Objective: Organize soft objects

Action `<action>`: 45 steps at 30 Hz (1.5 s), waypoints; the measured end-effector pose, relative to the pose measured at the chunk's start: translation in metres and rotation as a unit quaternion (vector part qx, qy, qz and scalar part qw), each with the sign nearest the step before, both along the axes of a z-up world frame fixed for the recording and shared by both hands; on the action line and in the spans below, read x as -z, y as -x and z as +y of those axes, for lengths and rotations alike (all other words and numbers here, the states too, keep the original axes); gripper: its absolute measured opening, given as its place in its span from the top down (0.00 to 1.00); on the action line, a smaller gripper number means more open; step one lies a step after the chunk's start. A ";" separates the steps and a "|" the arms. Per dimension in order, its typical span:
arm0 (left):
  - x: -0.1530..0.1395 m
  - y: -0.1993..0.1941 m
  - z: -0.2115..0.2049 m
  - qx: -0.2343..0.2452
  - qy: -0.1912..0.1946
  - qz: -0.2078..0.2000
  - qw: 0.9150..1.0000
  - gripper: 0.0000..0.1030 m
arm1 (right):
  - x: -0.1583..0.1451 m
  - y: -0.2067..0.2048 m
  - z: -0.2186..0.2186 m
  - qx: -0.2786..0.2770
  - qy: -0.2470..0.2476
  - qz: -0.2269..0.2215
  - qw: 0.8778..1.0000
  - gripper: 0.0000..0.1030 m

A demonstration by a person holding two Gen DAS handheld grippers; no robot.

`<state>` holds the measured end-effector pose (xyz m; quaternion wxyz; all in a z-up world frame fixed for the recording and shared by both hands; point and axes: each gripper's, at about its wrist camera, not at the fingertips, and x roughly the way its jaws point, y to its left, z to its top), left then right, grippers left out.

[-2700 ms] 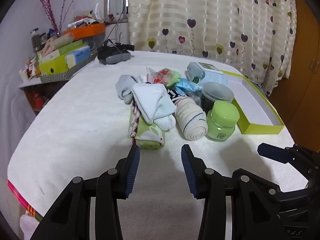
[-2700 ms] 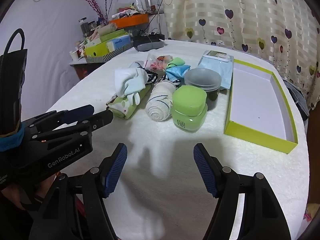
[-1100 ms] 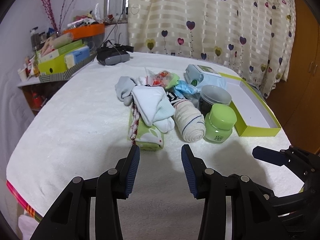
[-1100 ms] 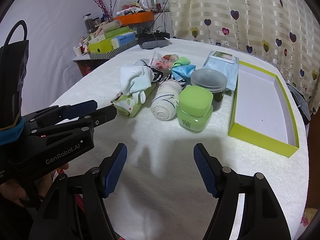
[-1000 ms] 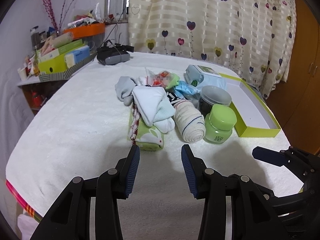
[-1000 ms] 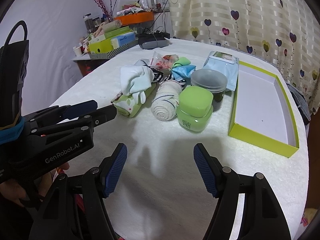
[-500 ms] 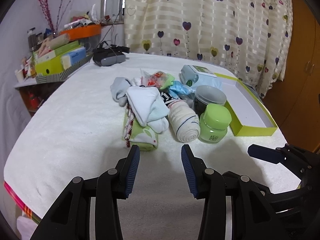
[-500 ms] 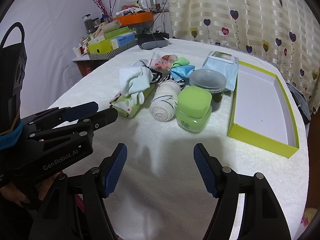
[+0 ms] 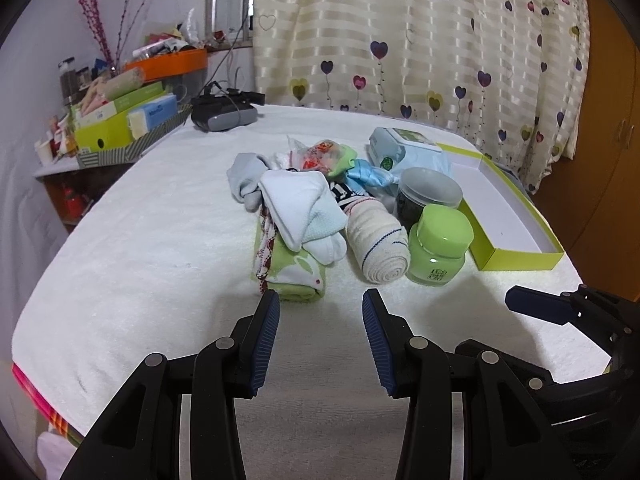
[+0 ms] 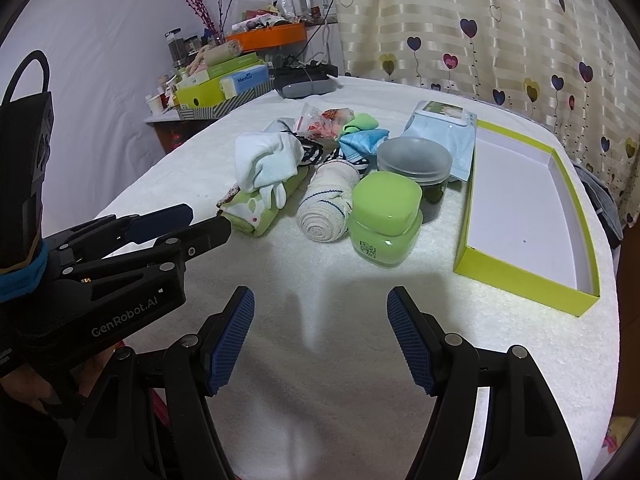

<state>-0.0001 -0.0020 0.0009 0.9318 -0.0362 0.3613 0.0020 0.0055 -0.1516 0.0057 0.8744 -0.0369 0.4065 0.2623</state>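
A heap of soft things lies mid-table: a white sock over a folded green cloth, a rolled cream sock, a grey sock and a blue cloth. An open yellow-green box sits to the right. My left gripper is open, just short of the green cloth, holding nothing. My right gripper is open and empty over bare towel.
A green-lidded jar and a clear-lidded tub stand between the heap and the box. A blue wipes pack lies behind. A cluttered side shelf is far left, a heart curtain behind.
The scene sits slightly lower and nearer in the left wrist view than a second ago. Both grippers keep the same opening, and nothing on the table has moved.
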 end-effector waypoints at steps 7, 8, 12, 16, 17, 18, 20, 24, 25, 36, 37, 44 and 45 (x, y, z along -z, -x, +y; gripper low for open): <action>0.002 -0.002 0.005 -0.005 0.006 0.002 1.000 0.59 | 0.001 -0.001 0.001 0.000 0.000 0.000 1.000 0.32; 0.002 -0.003 0.006 -0.006 0.007 0.001 1.000 0.59 | 0.001 -0.001 0.001 0.000 0.000 -0.001 1.000 0.32; 0.002 -0.002 0.006 -0.006 0.007 0.002 1.000 0.59 | 0.002 -0.001 0.001 -0.001 -0.001 0.001 1.000 0.32; 0.003 -0.003 0.006 -0.005 0.008 0.006 1.000 0.59 | 0.002 -0.003 0.002 0.001 -0.001 0.002 1.000 0.32; 0.003 -0.003 0.007 -0.005 0.007 0.006 1.000 0.59 | 0.002 -0.003 0.001 0.002 -0.001 0.001 1.000 0.32; 0.003 -0.003 0.007 -0.005 0.008 0.005 1.000 0.59 | 0.002 -0.004 0.001 0.002 -0.001 0.001 1.000 0.32; 0.003 -0.003 0.007 -0.005 0.009 0.005 1.000 0.59 | 0.002 -0.005 0.001 0.003 -0.001 0.001 1.000 0.32; 0.004 -0.004 0.007 -0.008 0.007 0.007 1.000 0.59 | 0.002 -0.006 0.000 0.003 -0.002 0.001 1.000 0.32; 0.005 -0.005 0.007 -0.006 0.007 0.008 1.000 0.59 | 0.002 -0.006 0.000 0.003 -0.002 0.001 1.000 0.32; 0.010 -0.008 0.011 -0.001 0.009 0.014 1.000 0.59 | 0.001 -0.010 -0.003 0.007 -0.006 -0.010 1.000 0.32; 0.010 -0.009 0.010 -0.001 0.008 0.013 1.000 0.59 | 0.001 -0.010 -0.002 0.006 -0.006 -0.011 1.000 0.32; 0.010 -0.014 0.023 0.003 0.036 0.014 0.999 0.59 | 0.002 -0.014 0.000 -0.003 -0.012 -0.006 1.000 0.32; 0.010 -0.014 0.026 0.004 0.042 0.015 0.999 0.59 | 0.002 -0.014 0.001 -0.005 -0.015 -0.005 1.000 0.32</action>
